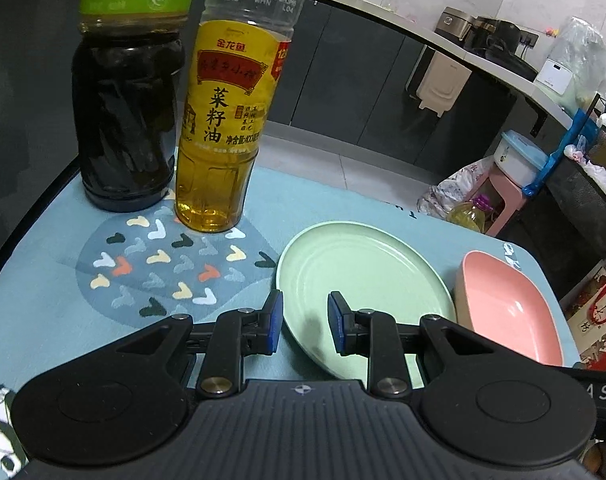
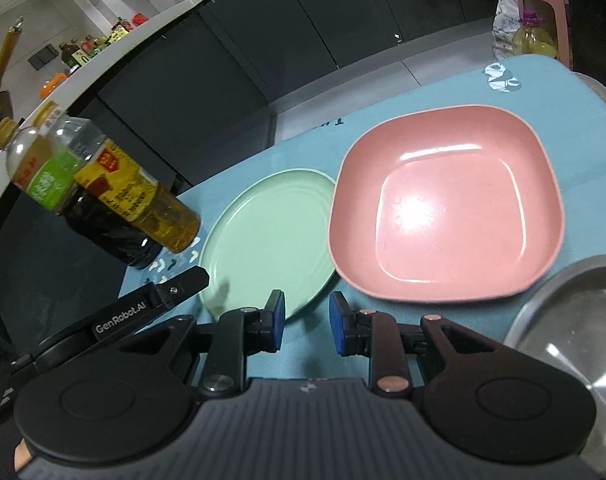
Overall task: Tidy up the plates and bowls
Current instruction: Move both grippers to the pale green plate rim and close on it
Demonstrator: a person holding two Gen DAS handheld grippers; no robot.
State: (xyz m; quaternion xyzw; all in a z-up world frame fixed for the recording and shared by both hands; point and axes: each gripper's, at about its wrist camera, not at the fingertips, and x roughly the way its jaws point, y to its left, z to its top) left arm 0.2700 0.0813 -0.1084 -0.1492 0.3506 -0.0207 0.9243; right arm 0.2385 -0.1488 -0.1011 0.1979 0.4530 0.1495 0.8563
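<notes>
Plates lie side by side on a blue mat covering the worktop: a round green plate and, just to its right, a square pink plate whose rim overlaps the green one's edge in the right wrist view. The left gripper hovers over the near edge of the green plate, fingers spread and holding nothing. The right gripper hangs above the mat near both plates, its left pad over the green plate's near rim, fingers likewise spread and empty. Behind the green plate, to the left, stand an oil bottle and a dark vinegar bottle, touching or nearly so. A steel bowl sits at the right edge of the right wrist view, near the pink plate.
</notes>
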